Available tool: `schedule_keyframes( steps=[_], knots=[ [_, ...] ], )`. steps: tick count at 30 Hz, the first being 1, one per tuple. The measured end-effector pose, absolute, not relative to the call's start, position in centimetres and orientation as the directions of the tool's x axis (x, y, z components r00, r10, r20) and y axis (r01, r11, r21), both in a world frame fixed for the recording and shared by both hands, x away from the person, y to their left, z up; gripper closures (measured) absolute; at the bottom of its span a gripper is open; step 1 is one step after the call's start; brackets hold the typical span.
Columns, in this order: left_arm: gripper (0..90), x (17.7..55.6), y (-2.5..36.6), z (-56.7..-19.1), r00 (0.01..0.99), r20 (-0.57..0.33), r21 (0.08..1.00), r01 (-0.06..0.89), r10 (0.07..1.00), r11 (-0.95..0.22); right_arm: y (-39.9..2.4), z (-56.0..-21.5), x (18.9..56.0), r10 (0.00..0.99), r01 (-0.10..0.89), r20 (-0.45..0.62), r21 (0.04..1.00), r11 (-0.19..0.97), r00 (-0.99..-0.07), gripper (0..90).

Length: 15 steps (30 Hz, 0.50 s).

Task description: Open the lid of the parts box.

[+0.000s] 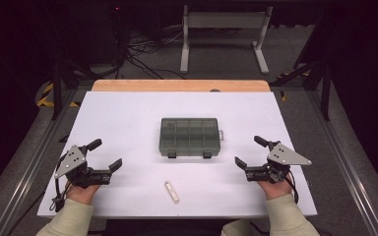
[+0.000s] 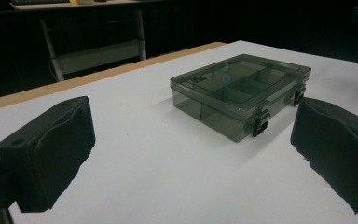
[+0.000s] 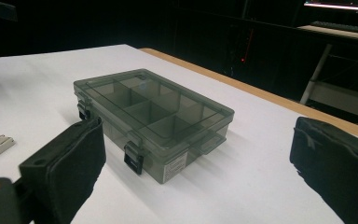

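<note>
Item: compartment box (image 1: 190, 136), smoky translucent plastic, rectangular, lid down, with two black latches (image 1: 171, 154) on the side nearest the person.
Location: middle of the white surface (image 1: 128, 128), flat on its base, between the two hand-held grippers and well apart from both.
Contents: dividers show through the lid (image 3: 151, 105); the cells look empty, though the tint makes this uncertain.
Handling, judged: light and rigid; thin hard walls likely to slide on the smooth surface if pushed from one side only. The lid would probably flex under a hard squeeze.
Where to take hold, judged: across the short ends for lifting; at the latch tabs (image 2: 260, 125) for opening, one side steadied while the other is flipped.
Secondary item: small pale oblong piece (image 1: 172, 192), lying flat near the front edge of the surface; its nature is too small to tell.
Left hand-held gripper (image 1: 104, 154): jaws spread wide, nothing between them, touching nothing but the hand that carries it; aimed toward the box.
Right hand-held gripper (image 1: 250, 151): jaws likewise spread wide and empty, facing the box from the opposite side.
Pads (image 2: 51, 151): thick black padding, soft-looking, likely to grip smooth plastic tolerably.
Risk, judged: a one-sided push would skate the box away.
</note>
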State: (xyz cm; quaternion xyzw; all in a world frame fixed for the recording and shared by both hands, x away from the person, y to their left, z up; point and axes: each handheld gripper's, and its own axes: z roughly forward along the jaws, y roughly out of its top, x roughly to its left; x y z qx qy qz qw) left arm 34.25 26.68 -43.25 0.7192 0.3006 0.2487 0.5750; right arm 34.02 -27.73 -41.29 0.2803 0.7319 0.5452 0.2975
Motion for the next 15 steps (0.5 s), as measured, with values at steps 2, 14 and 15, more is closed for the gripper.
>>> schedule_keyframes(
  steps=[2,14,15],
  knots=[
    [0.6,34.4,26.5,-43.2,0.695,0.006,0.977,0.149,0.719,-0.152,-27.7,-41.3,34.1,0.734,0.086,-0.127,0.966,0.245,-0.668,4.2],
    [0.9,36.3,24.7,-41.7,0.715,-0.010,0.977,0.157,0.699,-0.147,-26.5,-40.3,35.1,0.718,0.085,-0.124,0.965,0.247,-0.685,4.2],
    [0.9,36.4,24.5,-41.7,0.716,-0.009,0.977,0.156,0.698,-0.148,-26.4,-40.2,35.2,0.717,0.085,-0.123,0.965,0.247,-0.686,4.2]
  ],
)
